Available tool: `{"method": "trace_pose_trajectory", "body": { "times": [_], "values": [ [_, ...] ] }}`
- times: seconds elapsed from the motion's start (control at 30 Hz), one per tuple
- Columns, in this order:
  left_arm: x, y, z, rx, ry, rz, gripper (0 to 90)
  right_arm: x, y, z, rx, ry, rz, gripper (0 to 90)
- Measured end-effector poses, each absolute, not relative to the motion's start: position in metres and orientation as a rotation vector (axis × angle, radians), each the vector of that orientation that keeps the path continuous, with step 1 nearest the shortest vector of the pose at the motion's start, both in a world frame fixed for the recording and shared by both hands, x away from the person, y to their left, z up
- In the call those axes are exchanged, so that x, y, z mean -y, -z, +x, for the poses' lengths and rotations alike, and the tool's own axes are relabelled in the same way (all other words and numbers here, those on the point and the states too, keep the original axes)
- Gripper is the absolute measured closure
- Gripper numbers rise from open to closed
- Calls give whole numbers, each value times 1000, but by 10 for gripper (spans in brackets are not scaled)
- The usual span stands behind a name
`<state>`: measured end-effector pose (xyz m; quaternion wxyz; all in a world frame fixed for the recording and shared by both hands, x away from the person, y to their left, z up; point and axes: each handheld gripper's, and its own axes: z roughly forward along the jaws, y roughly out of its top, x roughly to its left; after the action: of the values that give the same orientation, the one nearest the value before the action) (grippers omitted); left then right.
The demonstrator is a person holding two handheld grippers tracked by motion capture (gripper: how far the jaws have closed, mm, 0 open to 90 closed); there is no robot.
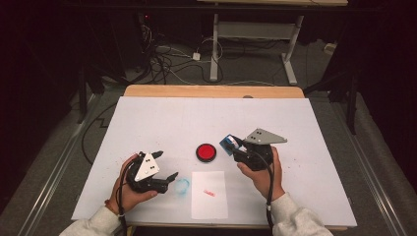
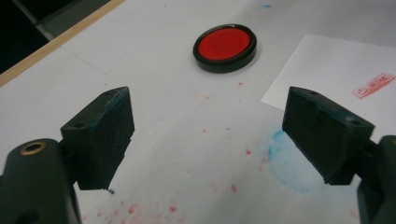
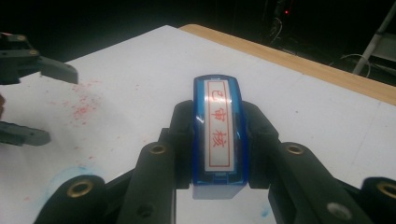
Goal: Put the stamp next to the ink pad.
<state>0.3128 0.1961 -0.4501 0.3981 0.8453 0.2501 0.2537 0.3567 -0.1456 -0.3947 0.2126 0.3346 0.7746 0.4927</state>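
The blue translucent plastic stamp (image 3: 216, 135) sits clamped between the jaws of the right gripper (image 3: 217, 140), raised above the white table (image 1: 147, 123) to the right of the round red ink pad (image 1: 205, 152). Its white label carries red Chinese characters in a red frame, reading along the stamp's long axis, which runs straight out from the jaws. Ahead of the person lies a white paper sheet (image 1: 209, 206) bearing a small red stamped mark (image 1: 209, 192). The left gripper (image 1: 164, 167), jaws wide apart and empty, hovers beside a blue ink smear (image 2: 289, 163) and red specks.
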Motion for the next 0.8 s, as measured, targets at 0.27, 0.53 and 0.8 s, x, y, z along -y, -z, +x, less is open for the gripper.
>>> {"method": "trace_pose_trajectory", "body": {
  "times": [0.27,0.53,0.8],
  "values": [
    [-214,454,304,-652,-643,2152,166,145,402,370,-2178,-1273,938,699],
    [-231,457,297,-695,-640,2143,166,140,409,382,-2205,-1214,958,699],
    [-230,459,295,-684,-629,2151,166,126,427,396,-2248,-1142,978,698]
  ]
}}
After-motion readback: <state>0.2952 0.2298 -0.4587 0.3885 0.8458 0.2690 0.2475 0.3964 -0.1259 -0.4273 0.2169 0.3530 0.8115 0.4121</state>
